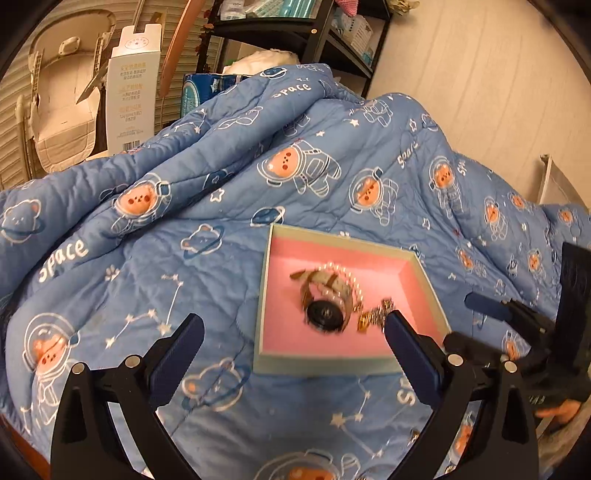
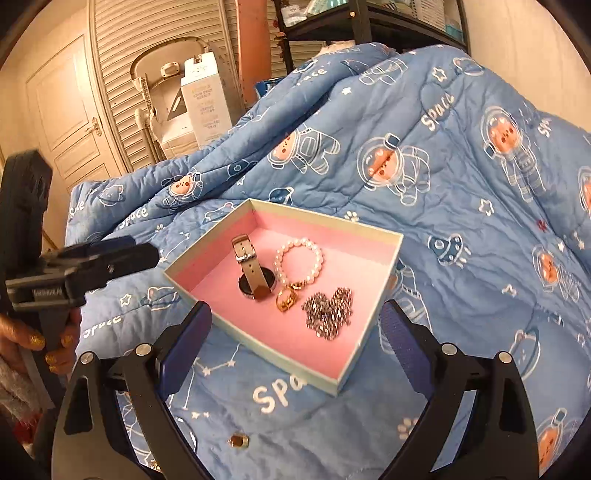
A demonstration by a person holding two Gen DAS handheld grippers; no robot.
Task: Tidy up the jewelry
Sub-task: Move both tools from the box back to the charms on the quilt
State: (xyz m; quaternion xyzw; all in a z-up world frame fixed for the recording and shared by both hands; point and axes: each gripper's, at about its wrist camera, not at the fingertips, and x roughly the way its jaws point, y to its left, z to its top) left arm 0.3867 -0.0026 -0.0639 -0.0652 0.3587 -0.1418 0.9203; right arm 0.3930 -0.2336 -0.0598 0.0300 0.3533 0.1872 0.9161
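Note:
A pale green box [image 1: 343, 240] [image 2: 325, 218] with a pink lining lies on a blue space-bear quilt [image 1: 221, 184] [image 2: 461, 229]. Inside it are a watch [image 1: 325, 314] [image 2: 255, 277], a pearl bracelet [image 1: 352, 282] [image 2: 320, 260], a gold ring [image 2: 286, 301] and a heap of silver chain [image 2: 328, 314]. My left gripper [image 1: 294, 319] is open, with nothing between its fingers, just before the box's near edge. My right gripper [image 2: 295, 309] is open and empty too, before the box's near corner. A small gold piece [image 2: 238, 440] lies loose on the quilt beneath the right gripper.
Behind the quilt stand a white carton [image 1: 135, 88] [image 2: 205, 103], a folded beige baby seat [image 1: 62, 110] and a black shelf rack [image 1: 295, 33] [image 2: 369, 22]. A hand [image 2: 33, 339] grips the left gripper's handle. A panelled door [image 2: 70, 122] is at far left.

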